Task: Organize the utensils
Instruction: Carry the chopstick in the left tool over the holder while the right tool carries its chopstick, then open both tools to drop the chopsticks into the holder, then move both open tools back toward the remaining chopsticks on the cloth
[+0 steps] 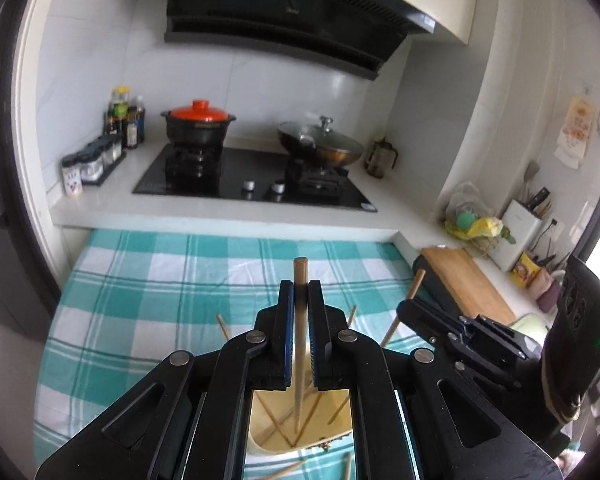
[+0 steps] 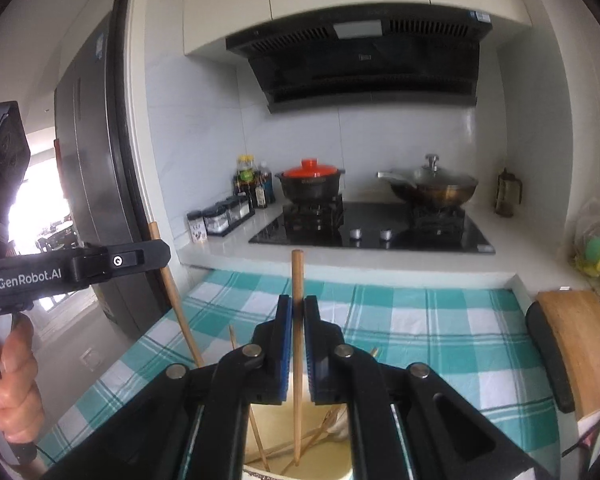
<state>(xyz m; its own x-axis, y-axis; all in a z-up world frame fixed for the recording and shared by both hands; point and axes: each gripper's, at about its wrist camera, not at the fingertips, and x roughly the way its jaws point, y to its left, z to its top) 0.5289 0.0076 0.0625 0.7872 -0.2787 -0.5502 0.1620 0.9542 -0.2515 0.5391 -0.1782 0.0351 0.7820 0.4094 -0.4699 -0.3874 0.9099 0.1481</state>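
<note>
Tabletop under teal checked cloth, stove and pots well beyond both claws. Cream holder sits directly below the left claw, and below the right claw too; several chopsticks already lean inside it at angles, a few loose ones lie on the cloth beside it. Left claw nearly closed, pinching one chopstick, long axis near upright, thin tip down inside the holder mouth, thick end poking above the fingertips. Right claw likewise clamped on its own chopstick, upright, tip down in the holder. Each claw is just beside the other, right one to the right of the left. Key relation: holder straight under both tips, so the drop looks aligned; judged next move is letting go, left seems slightly deeper in. Risk: stick bounces off the leaning ones
</note>
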